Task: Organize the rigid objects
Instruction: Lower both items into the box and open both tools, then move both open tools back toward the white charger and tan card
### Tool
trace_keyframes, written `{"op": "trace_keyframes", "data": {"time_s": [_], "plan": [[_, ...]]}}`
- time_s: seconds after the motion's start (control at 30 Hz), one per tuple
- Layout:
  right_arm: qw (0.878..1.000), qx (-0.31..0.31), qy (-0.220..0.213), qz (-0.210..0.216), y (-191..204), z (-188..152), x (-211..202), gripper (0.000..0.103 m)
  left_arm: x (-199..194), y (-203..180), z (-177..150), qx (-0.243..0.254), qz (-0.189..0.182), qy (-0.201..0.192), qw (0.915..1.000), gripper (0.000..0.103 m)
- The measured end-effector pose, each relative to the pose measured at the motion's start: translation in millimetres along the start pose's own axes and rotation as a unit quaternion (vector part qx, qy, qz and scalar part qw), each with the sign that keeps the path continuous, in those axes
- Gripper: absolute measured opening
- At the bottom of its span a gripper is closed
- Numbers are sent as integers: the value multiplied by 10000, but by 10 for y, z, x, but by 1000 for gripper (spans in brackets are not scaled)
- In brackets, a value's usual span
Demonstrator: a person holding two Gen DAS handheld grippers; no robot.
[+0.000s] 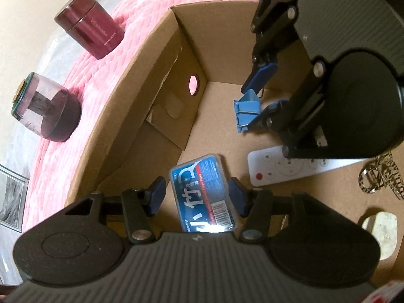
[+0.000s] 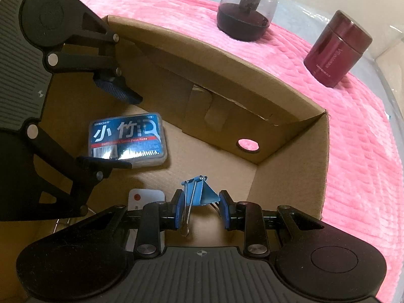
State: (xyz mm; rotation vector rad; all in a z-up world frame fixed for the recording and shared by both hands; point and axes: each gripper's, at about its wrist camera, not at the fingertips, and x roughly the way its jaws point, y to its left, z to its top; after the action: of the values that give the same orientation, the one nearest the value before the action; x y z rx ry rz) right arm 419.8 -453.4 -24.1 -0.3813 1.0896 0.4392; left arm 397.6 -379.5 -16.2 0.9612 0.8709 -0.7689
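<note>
Both grippers hang inside an open cardboard box. A blue floss-pick case lies flat on the box floor. My left gripper straddles it with its jaws open, and I see a gap at each pad. My right gripper is shut on a blue binder clip, held just above the floor near the box's far corner.
A white remote, a patterned hair claw and a pale object also lie in the box. Outside it, on a pink blanket, stand a dark red canister and a clear-domed jar.
</note>
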Motion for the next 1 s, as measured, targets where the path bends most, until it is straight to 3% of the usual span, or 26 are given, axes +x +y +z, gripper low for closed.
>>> {"op": "trace_keyframes", "data": {"time_s": [0.5,0.73,1.0], "plan": [[9989,-351,276,-168,69,12,144,26,-235,30,-52,-48,-122,-451,9989,51],[9994,-279,-30,-202,62,-32,-40,27,-395,35,-124,-245,-124,-718,9970,51],[9975,-56,-627,-311,171,-155,-644,27,-969,42,-343,-599,-34,-1338,9892,52]]}}
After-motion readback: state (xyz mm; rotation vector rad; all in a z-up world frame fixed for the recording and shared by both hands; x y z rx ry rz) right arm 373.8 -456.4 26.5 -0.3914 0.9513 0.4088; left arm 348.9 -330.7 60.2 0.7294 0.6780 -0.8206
